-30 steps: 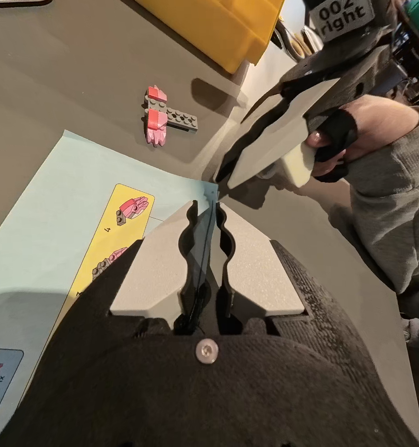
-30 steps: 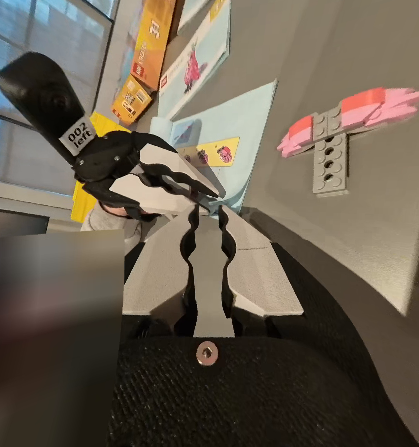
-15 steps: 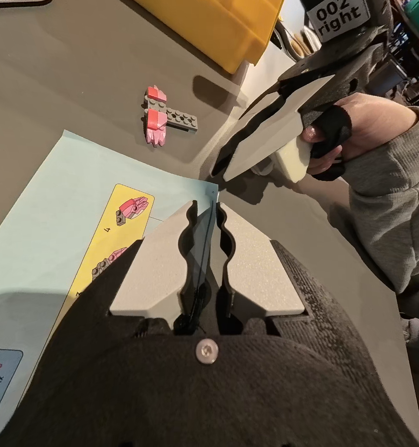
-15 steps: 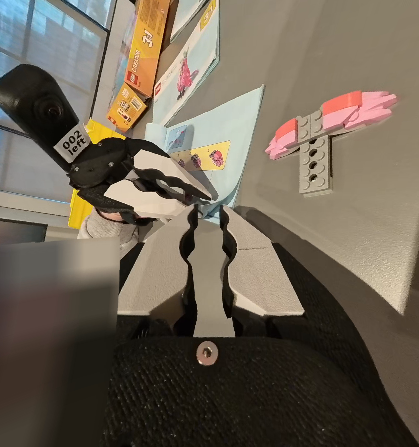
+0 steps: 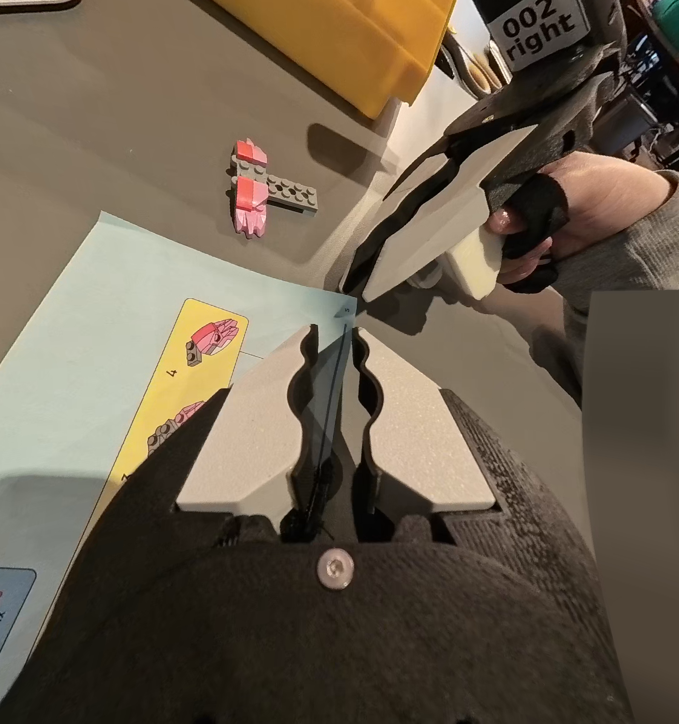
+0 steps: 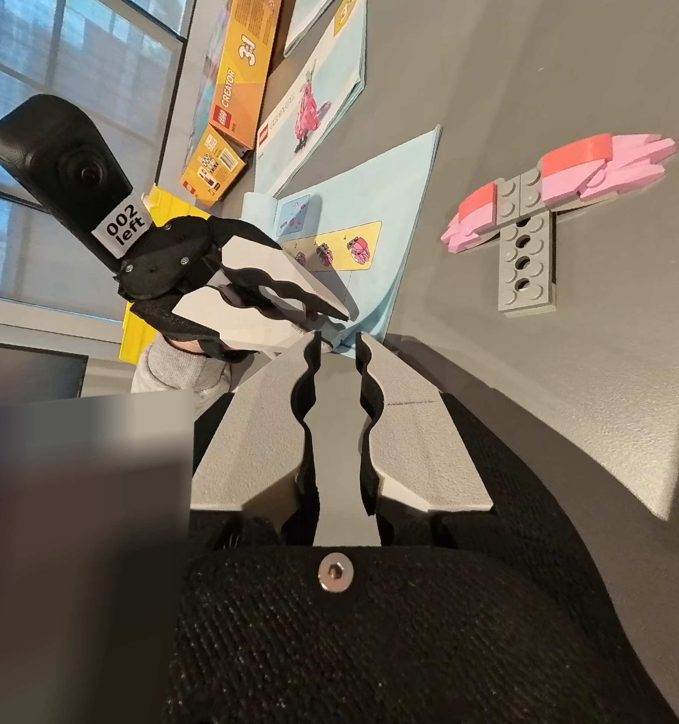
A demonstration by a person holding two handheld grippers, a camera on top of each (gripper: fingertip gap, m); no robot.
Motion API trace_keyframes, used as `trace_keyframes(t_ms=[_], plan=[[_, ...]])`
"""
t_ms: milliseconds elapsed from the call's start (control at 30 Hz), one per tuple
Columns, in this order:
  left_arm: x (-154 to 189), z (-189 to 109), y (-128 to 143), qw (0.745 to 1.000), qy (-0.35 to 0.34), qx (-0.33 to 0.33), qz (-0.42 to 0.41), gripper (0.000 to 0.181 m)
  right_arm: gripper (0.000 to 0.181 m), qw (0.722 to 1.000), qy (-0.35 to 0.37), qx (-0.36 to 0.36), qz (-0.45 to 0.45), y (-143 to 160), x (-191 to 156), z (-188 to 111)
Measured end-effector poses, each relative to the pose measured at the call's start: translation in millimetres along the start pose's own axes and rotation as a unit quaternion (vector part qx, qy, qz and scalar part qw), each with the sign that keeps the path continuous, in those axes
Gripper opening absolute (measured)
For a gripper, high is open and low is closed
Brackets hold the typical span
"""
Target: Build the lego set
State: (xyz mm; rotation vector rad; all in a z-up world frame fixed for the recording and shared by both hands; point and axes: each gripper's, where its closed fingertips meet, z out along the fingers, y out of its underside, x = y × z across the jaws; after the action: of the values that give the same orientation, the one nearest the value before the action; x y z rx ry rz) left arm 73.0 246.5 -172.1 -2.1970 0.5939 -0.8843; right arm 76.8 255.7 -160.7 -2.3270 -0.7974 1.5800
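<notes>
Since the earlier frame the right claw [image 5: 353, 292] has dropped closer to the corner of the open instruction page [image 5: 142, 313], its tips now just beside that corner. The partly built lego piece [image 5: 265, 192], a grey studded plate with pink and red wing parts, lies flat on the grey table [image 5: 95, 117], beyond the page and apart from both claws. The left claw [image 5: 334, 333] hovers over the page corner, jaws narrowly parted, holding nothing. The right claw's jaws are also narrowly parted and empty. A yellow bin [image 5: 330, 47] sits farther back; a lego box [image 6: 236, 105] and closed booklet [image 6: 314, 98] lie beyond.
</notes>
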Motion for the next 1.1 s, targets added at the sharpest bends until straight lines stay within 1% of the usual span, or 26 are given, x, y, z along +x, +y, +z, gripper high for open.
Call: trace_keyframes(t_ms=[133, 333, 600, 900, 1100], plan=[[-0.6, -0.2, 0.0, 1.000, -0.002, 0.000, -0.001, 0.015, 0.015, 1.000, 0.000, 0.001, 0.000, -0.4, 0.2, -0.5], [-3.7, 0.9, 1.5, 1.000, -0.015, -0.006, 0.000, 0.003, 0.014, 1.000, 0.002, 0.006, -0.002, -2.3, 0.3, -2.6], [-0.9, 0.4, 1.2, 1.000, -0.002, -0.005, -0.003, 0.008, 0.014, 1.000, 0.001, 0.001, -0.001, -0.2, -0.1, -1.5], [-0.9, 0.6, 1.2, 1.000, -0.003, -0.005, -0.002, 0.008, 0.014, 1.000, 0.003, -0.003, -0.001, 1.2, 0.3, 1.1], [-0.1, 0.5, 1.2, 1.000, 0.001, -0.005, -0.002, 0.010, 0.021, 1.000, 0.002, 0.003, 0.008, -0.8, 0.2, 0.6]])
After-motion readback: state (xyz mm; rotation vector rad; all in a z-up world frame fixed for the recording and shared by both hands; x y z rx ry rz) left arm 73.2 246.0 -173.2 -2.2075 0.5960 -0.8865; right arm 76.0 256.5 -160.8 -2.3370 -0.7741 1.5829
